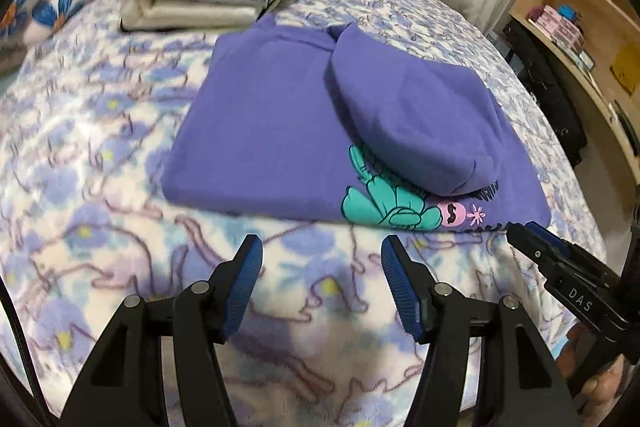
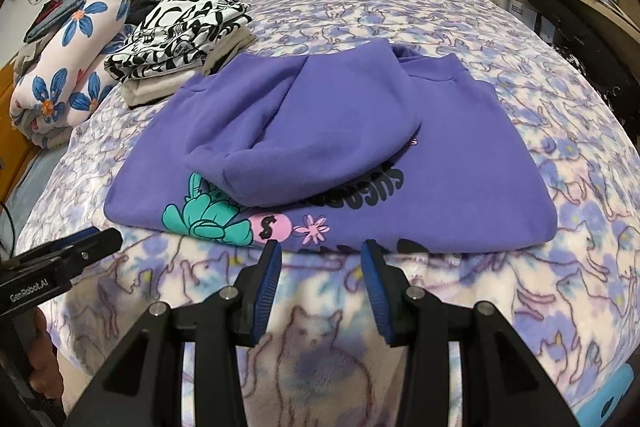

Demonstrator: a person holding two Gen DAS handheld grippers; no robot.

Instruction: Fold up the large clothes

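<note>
A purple hoodie (image 1: pixel 272 131) lies folded into a rectangle on the bed, its hood (image 1: pixel 404 123) laid on top over a teal and pink print. It fills the middle of the right wrist view (image 2: pixel 460 147). My left gripper (image 1: pixel 322 251) is open and empty, just short of the hoodie's near edge. My right gripper (image 2: pixel 321 253) is open and empty, its tips at the near edge by the print. The right gripper also shows at the right of the left wrist view (image 1: pixel 532 239), and the left gripper at the left of the right wrist view (image 2: pixel 100 239).
A cat-print blanket (image 1: pixel 100 187) covers the bed. A stack of folded clothes (image 2: pixel 180 27) with a black-and-white piece on top sits at the far left, beside a rolled flower-print quilt (image 2: pixel 72 67). Wooden shelves (image 1: pixel 580 7) stand at the right, curtains behind.
</note>
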